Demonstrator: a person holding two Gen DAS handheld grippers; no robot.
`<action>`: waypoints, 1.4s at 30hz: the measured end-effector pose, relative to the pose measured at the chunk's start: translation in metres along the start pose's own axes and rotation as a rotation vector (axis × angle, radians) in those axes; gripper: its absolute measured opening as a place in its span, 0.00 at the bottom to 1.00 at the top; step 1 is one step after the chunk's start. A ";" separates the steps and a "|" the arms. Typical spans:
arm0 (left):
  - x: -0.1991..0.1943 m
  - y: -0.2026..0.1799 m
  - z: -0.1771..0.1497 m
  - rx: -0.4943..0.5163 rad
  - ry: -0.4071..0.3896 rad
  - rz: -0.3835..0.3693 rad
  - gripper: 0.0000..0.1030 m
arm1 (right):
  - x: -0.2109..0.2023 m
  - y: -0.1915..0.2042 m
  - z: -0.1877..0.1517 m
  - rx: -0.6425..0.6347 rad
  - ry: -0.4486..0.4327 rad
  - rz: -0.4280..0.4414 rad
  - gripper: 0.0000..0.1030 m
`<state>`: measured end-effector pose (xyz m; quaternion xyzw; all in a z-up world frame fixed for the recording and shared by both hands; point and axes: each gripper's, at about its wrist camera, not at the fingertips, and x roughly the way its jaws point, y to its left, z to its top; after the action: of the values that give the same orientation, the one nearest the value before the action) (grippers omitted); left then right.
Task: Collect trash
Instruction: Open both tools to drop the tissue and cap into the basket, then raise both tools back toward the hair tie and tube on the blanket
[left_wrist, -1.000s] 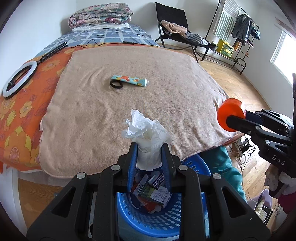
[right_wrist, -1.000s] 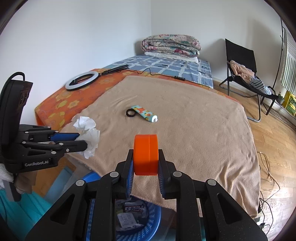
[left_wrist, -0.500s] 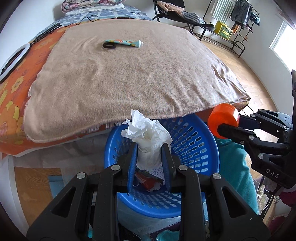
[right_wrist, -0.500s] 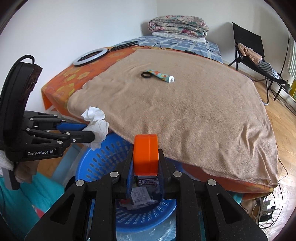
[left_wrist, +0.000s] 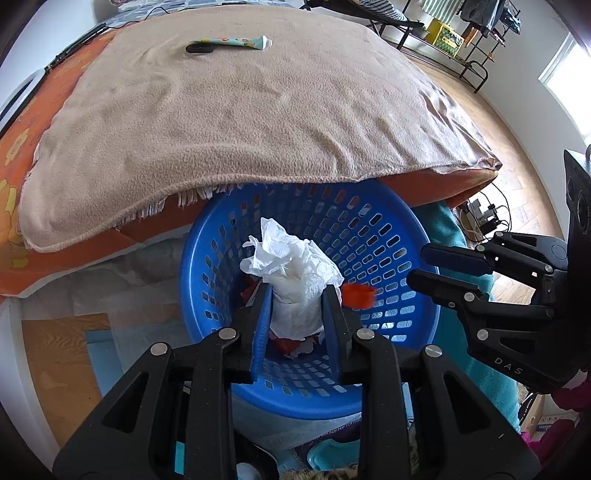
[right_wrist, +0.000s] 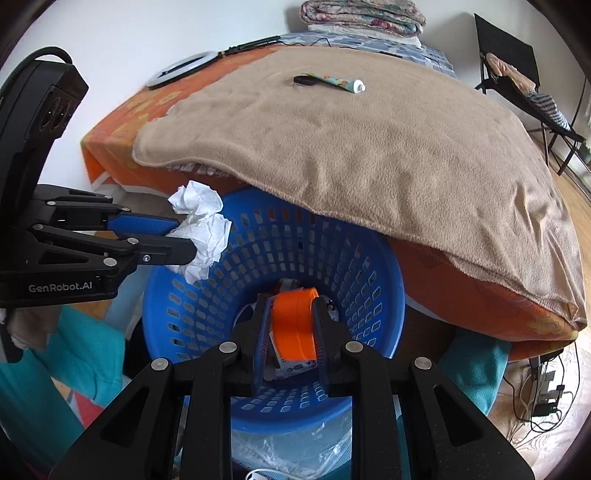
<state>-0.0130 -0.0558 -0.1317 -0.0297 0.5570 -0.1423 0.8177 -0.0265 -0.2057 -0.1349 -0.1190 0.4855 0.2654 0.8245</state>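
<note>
over the blue basket (left_wrist: 388, 221) the left claw (left_wrist: 297, 295) grips a crumpled tissue (left_wrist: 295, 266) — the right claw (right_wrist: 291, 314) grips an orange cap (right_wrist: 295, 325).

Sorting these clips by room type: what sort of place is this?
Most likely a bedroom in a home: a bed covered by a tan blanket, folded quilts stacked by the wall, and a clothes rack beyond a folding chair.

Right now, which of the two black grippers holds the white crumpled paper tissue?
The left gripper: its blue pads clamp the white crumpled paper tissue above the blue plastic basket. The right gripper has no tissue.
</note>
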 end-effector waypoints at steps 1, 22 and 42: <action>0.001 0.000 0.000 0.002 0.002 -0.001 0.24 | 0.002 0.000 -0.002 0.003 0.005 0.001 0.20; -0.002 0.012 0.009 -0.051 -0.025 0.037 0.55 | 0.012 -0.012 -0.006 0.061 0.053 -0.060 0.61; -0.017 0.015 0.024 -0.065 -0.086 0.046 0.55 | 0.017 -0.011 -0.003 0.057 0.156 -0.136 0.68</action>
<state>0.0059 -0.0400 -0.1106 -0.0495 0.5263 -0.1036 0.8425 -0.0157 -0.2103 -0.1520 -0.1483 0.5463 0.1850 0.8033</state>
